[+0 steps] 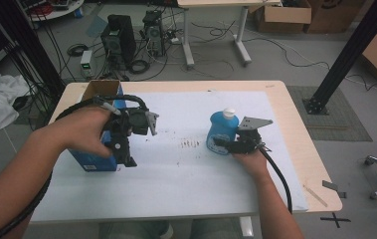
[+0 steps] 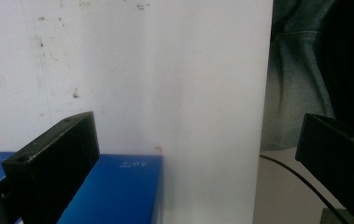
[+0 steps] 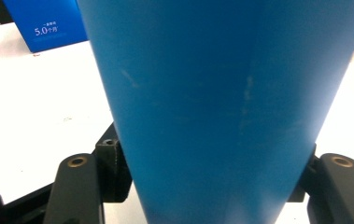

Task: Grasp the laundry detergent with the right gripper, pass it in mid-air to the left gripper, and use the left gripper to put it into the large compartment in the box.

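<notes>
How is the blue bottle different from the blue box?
The bottle is round with a white cap; the box is square-cornered with an open top. The bottle sits between the jaws of the right tool; the box stands by the left tool, whose jaws are wide apart. The bottle looks smaller. Both are blue and stand upright.

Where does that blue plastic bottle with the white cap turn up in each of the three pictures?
High view: the blue plastic bottle stands right of centre on the white table sheet, at the right gripper.
Right gripper view: its blue body rises up the middle between the jaws.
Left gripper view: no bottle here.
Shared landmark: the blue cardboard box.
</notes>
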Demonstrator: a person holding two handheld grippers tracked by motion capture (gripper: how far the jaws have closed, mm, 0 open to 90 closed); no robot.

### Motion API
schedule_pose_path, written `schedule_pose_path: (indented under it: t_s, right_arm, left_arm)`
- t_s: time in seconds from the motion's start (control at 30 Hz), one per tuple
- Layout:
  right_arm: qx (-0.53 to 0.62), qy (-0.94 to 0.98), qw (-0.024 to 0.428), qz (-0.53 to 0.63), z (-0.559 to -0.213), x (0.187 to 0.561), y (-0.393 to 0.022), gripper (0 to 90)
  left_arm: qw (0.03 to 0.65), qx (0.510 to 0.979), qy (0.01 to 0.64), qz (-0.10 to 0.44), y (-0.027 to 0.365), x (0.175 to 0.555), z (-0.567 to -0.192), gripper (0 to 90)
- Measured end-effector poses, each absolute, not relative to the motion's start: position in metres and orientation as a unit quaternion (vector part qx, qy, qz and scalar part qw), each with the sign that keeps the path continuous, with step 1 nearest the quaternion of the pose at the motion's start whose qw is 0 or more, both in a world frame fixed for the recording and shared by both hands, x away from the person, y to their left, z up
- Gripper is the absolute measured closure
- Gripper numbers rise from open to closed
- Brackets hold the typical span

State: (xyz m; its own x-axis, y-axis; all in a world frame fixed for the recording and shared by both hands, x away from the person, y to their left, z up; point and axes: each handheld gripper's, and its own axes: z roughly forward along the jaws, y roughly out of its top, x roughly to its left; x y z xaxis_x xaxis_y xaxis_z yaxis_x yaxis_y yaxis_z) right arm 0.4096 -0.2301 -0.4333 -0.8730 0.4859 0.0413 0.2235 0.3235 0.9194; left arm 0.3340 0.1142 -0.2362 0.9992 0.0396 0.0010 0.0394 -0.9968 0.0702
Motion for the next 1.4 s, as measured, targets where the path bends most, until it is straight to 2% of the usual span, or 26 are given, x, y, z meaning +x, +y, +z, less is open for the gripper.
schedule_pose_path:
  t_s: [0.37, 0.63, 1.03, 1.2, 1.4]
  right_arm:
    - [0.213, 0.800, 0.124, 0.546, -0.435, 0.409, -0.232, 43.0]
    - [0.210, 0.812, 0.118, 0.532, -0.424, 0.403, -0.232, 44.1]
    - [0.156, 0.825, 0.099, 0.533, -0.378, 0.383, -0.232, 44.6]
    - [0.111, 0.829, 0.079, 0.542, -0.357, 0.368, -0.218, 44.3]
    - [0.075, 0.835, 0.062, 0.542, -0.349, 0.355, -0.201, 44.4]
  left_arm:
    - [0.036, 0.999, 0.018, 0.000, 0.112, 0.335, -0.239, 0.1]
    - [0.036, 0.999, 0.017, 0.000, 0.112, 0.336, -0.238, 0.1]
    - [0.036, 0.999, 0.014, 0.005, 0.107, 0.337, -0.231, 0.1]
    - [0.035, 0.999, 0.011, 0.006, 0.102, 0.338, -0.230, 0.1]
    - [0.035, 0.999, 0.005, 0.008, 0.095, 0.338, -0.228, 0.1]
